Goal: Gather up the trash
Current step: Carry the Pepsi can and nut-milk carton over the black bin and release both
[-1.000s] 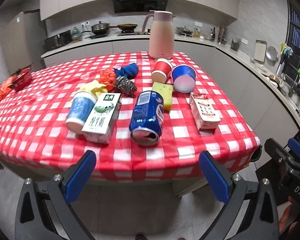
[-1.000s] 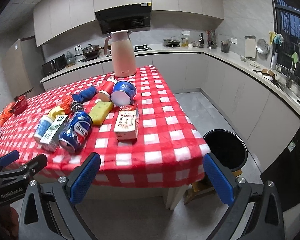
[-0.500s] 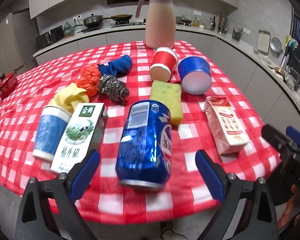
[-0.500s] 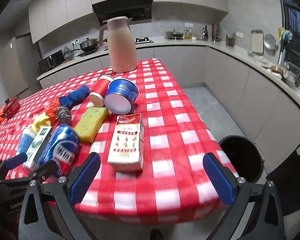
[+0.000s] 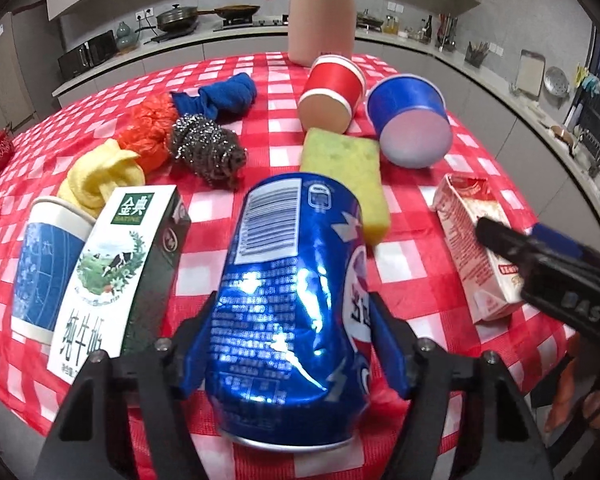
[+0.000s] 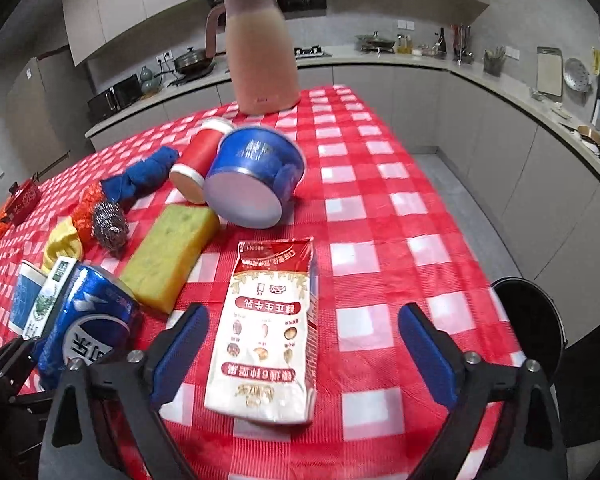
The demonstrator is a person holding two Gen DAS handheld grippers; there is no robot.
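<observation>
Your left claw (image 5: 290,350) has been closing; its pads flank the blue can (image 5: 292,312), seemingly touching. Your right claw (image 6: 302,350), spread but narrowing, straddles the carton (image 6: 270,328) for bagging.

Both grippers came down closer and have been closing: left gripper (image 5: 290,344) around the blue can (image 5: 296,304), right gripper (image 6: 304,344) around the red carton (image 6: 268,340).

black hand-held gripper (image 5: 290,354), blue pads (image 5: 388,350), silver screws

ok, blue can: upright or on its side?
On its side. The blue can lies lengthwise on the tablecloth, dented, one end toward the camera, barcode facing up, between the pads of the left hand-held gripper.
</observation>
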